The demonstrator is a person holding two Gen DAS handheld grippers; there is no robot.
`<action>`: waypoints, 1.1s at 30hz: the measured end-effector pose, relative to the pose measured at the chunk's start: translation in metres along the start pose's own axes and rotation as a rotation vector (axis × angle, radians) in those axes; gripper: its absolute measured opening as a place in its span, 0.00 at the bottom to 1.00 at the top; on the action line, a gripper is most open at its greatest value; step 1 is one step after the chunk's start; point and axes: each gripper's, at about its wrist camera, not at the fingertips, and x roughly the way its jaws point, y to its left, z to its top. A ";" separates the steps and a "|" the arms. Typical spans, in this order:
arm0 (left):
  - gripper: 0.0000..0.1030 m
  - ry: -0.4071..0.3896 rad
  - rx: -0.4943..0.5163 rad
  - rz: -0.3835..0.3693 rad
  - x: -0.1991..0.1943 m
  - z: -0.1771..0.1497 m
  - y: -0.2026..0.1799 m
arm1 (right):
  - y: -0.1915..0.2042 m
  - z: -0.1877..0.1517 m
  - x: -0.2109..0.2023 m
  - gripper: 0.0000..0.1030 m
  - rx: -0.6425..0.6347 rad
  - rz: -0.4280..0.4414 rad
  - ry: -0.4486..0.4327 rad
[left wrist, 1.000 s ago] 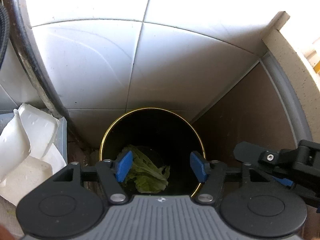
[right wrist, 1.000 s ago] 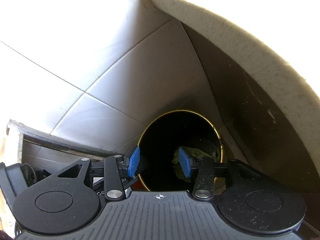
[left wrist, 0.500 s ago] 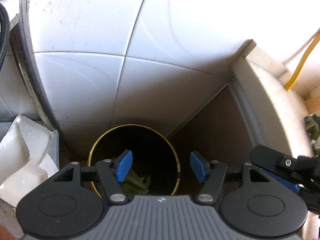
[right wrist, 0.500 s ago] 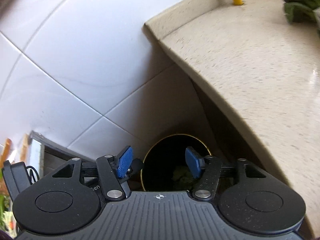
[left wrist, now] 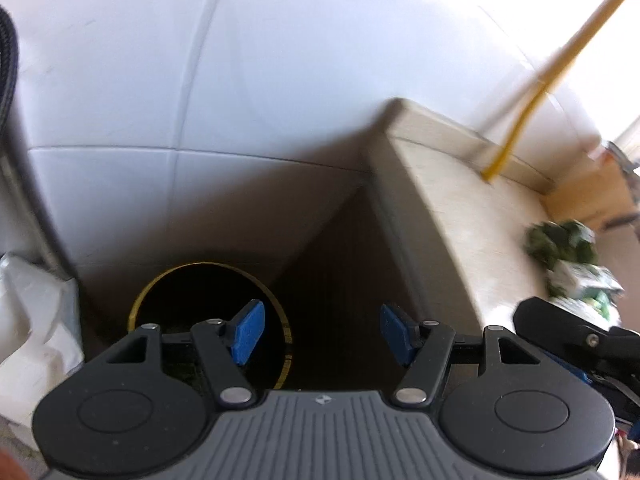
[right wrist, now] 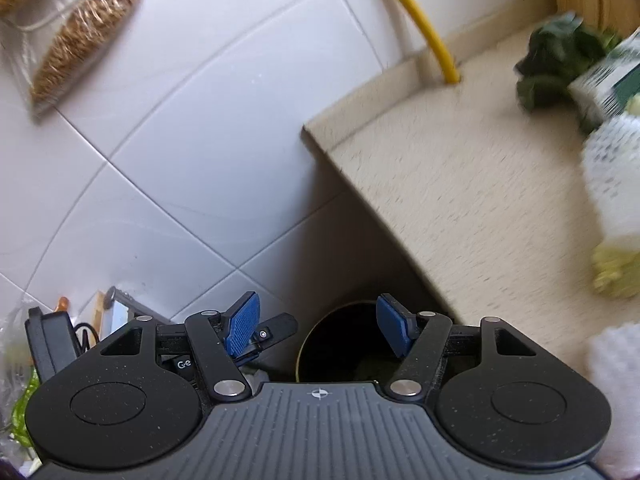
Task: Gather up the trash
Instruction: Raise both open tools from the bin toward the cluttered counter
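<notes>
A black bin with a gold rim [left wrist: 200, 266] stands on the floor in the corner between the tiled wall and the counter. My left gripper [left wrist: 320, 336] hovers above it, open and empty. My right gripper [right wrist: 320, 332] is also open and empty, high above the bin [right wrist: 336, 344], where a trace of green leaf [right wrist: 370, 368] shows inside. On the beige counter [right wrist: 460, 200] lie dark leafy greens [right wrist: 556, 60], a green-and-white carton [right wrist: 604, 80], a white foam net [right wrist: 612, 184] and a yellowish scrap [right wrist: 616, 272]. The greens [left wrist: 560, 240] look blurred in the left wrist view.
A yellow pipe [right wrist: 420, 20] runs up the wall from the counter's back edge. A clear bag of brown material [right wrist: 80, 28] hangs on the tiles. White foam trays [left wrist: 32, 320] sit left of the bin. The right gripper's body [left wrist: 580, 340] is beside my left one.
Both grippers have risen away from the bin and tilted up, bringing the counter and its litter into view. The right gripper's fingers have spread wider.
</notes>
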 end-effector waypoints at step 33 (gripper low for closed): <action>0.61 0.131 0.429 -0.357 0.010 -0.012 -0.188 | -0.083 -0.027 -0.128 0.80 -0.033 -0.313 -0.143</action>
